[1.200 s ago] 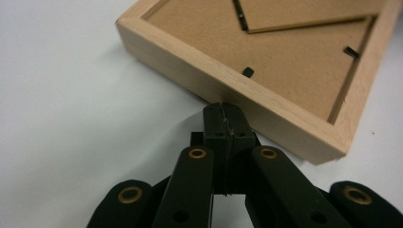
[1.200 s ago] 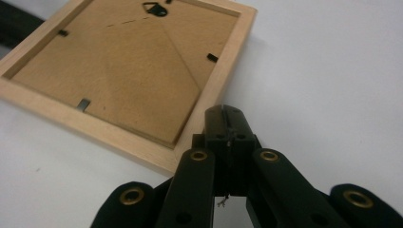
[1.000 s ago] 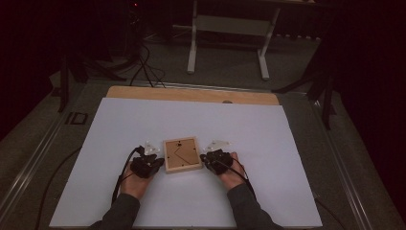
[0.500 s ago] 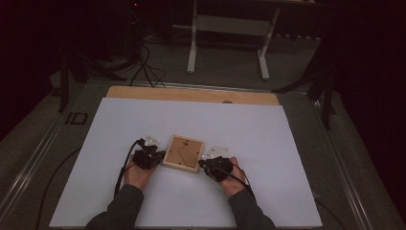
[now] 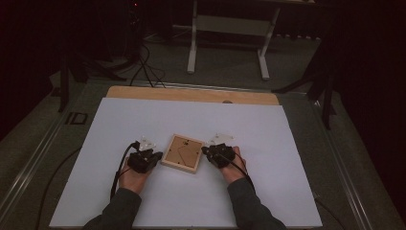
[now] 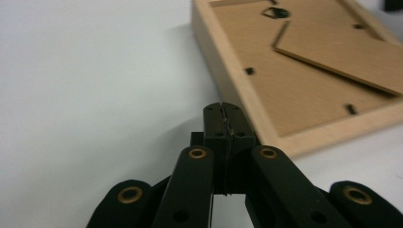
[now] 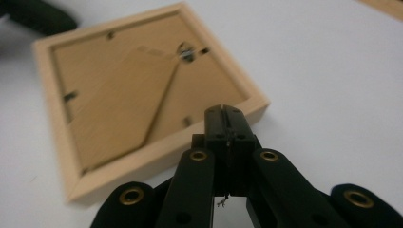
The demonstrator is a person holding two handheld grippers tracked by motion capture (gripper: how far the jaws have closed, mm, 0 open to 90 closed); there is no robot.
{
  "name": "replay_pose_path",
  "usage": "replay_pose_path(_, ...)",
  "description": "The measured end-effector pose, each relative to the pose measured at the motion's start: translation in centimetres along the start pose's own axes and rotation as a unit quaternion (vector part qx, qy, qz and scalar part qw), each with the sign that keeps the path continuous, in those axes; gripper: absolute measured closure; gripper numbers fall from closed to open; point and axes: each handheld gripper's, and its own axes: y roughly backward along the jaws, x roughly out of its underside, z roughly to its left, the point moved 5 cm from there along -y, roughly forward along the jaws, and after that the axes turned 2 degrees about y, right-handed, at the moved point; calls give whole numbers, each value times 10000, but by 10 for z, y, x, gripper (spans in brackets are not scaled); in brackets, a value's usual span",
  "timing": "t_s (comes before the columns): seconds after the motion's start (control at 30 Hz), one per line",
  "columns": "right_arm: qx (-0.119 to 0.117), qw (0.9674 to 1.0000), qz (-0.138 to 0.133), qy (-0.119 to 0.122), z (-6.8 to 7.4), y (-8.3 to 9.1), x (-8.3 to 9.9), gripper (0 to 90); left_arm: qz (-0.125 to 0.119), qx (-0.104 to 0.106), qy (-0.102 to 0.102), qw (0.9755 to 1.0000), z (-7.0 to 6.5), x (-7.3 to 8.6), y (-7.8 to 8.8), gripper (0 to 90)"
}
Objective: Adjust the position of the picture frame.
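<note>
Change: between the earlier high views and now, the picture frame point(image 5: 182, 153) has been turned on the bench point(image 5: 287, 143); it lay square a second ago and now sits slightly skewed, its far-left corner swung toward the far side. The right hand has shifted a little along the frame's right edge; the left hand has hardly moved.
Meaning: judged from this, the two grippers are nudging the frame round by its sides rather than lifting it, and the turning looks unfinished.
Left gripper point(image 6: 223, 110): jaws fully together, nothing between them; the tips stand just beside the frame's near-left edge, whether touching I cannot tell.
Right gripper point(image 7: 223, 114): jaws fully together, empty; the tips lie at the frame's right edge, close to a corner, apparently against the wood.
Frame position: flat on the white bench, near the middle and toward the near side, between the two grippers.
Frame look: square, pale wooden rim, lying face down; a brown backing board shows, with a fold-out stand leg point(image 7: 128, 95), small dark retaining tabs point(image 6: 249, 71) and a metal hanger point(image 7: 186, 51) near one edge.
</note>
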Motion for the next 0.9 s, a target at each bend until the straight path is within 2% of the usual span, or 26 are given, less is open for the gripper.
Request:
replay_pose_path(0.27, 247, 9996, -18, -137, -20, -16, -15, 899, -82, 23, -110, 9999, -8, 2, 16, 899)
replay_pose_path(0.37, 309, 9994, -9, -156, -24, -20, -18, 899, -125, 57, -88, 9999, -12, 5, 22, 899)
replay_pose_path(0.5, 362, 9991, 44, -195, -29, -27, -22, 899, -128, 116, -169, 9997, -18, 7, 27, 899)
replay_pose_path(0.7, 326, 9992, 151, -157, -30, -35, -25, 899, 75, 236, -380, 9990, -30, 12, 18, 899)
replay_pose_path(0.8, 303, 9992, 205, -144, -30, -40, -26, 899, 235, 219, -528, 9981, -34, 15, 13, 899)
replay_pose_path(0.9, 310, 9991, 252, -147, -29, -43, -25, 899, 291, 209, -572, 9977, -36, 16, 10, 899)
